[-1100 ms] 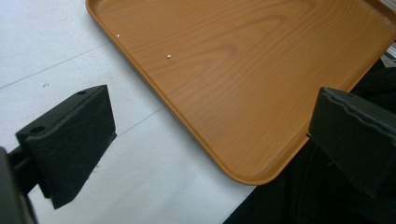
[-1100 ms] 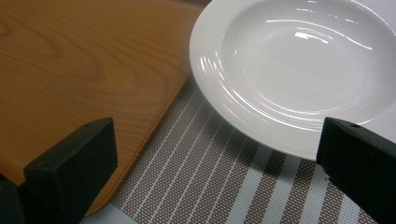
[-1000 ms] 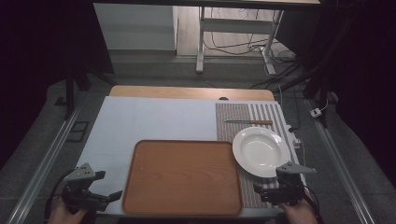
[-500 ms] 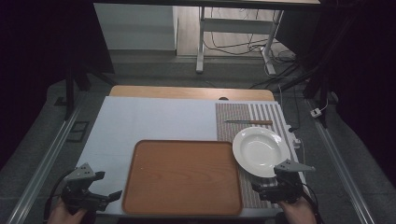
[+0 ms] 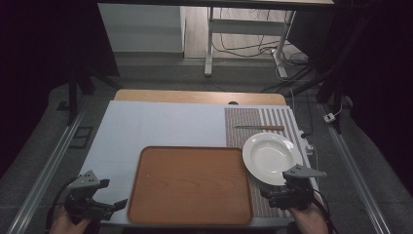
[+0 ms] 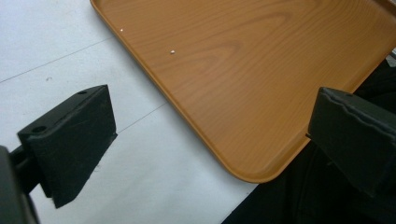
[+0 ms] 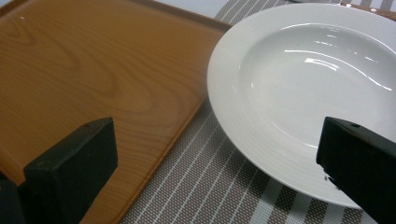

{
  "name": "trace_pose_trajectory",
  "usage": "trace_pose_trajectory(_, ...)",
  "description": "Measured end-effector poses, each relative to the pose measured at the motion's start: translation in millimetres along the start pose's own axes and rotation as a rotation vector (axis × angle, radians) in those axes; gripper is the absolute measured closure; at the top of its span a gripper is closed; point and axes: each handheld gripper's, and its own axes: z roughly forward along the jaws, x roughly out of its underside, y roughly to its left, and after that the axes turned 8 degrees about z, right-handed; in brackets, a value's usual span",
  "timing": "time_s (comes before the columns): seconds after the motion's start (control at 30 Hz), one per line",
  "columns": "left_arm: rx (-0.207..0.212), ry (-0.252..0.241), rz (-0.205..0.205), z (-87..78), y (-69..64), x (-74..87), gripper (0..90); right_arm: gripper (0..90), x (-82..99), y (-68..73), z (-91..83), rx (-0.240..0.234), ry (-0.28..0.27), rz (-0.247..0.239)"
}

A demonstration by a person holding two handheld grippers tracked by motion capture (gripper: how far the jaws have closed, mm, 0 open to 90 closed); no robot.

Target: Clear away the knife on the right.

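An empty wooden tray [image 5: 190,185] lies at the near middle of the table. A white deep plate [image 5: 270,157] sits on a striped placemat [image 5: 258,119] to the tray's right, its rim close to the tray's edge. My left gripper [image 5: 114,204] is at the tray's near left corner, open and holding nothing; the left gripper view puts that tray corner [image 6: 243,60] between the jaws. My right gripper [image 5: 267,195] is near the table's front edge, below the plate, open and empty. In the right gripper view, the jaws frame the tray edge [image 7: 93,79] and the plate [image 7: 317,84].
A knife [image 5: 260,127] with a wooden handle lies on the placemat beyond the plate. A white cover [image 5: 160,126] spans the rest of the table. Metal rails run along both sides, and the near table edge is just below the grippers.
My right gripper has shifted slightly left, toward the tray's near right corner. The left gripper, tray and plate have not moved.
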Motion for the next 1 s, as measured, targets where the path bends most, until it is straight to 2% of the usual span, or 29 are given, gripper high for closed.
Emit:
trace_pose_trajectory(0.17, -0.002, 0.002, 0.002, 0.2, -0.3, -0.2, 1.3, 0.0, -2.0, -0.6, 1.6, -0.017, -0.008, 0.007)
trace_pose_trajectory(0.37, -0.003, 0.006, 0.004, 0.3, -0.6, -0.3, 1.4, 0.0, -5.4, -4.0, 2.8, -0.012, -0.011, -0.012)
trace_pose_trajectory(0.5, -0.004, 0.012, 0.008, 1.0, -1.0, -0.7, 1.4, 0.0, -7.1, -8.0, 3.5, -0.017, -0.02, 0.009)
trace_pose_trajectory(0.63, -0.005, 0.012, 0.007, 1.0, -1.0, -0.7, 1.4, 0.0, -10.7, -12.4, 6.6, -0.045, -0.021, 0.032)
trace_pose_trajectory(0.8, -0.007, 0.011, 0.011, 0.7, -1.3, -0.6, 1.4, 0.0, -13.0, -13.8, 11.3, -0.031, 0.007, 0.034)
trace_pose_trajectory(1.0, -0.008, 0.009, 0.016, 0.5, -1.6, -0.5, 1.3, 0.0, -16.9, -14.8, 15.3, -0.022, 0.013, 0.038)
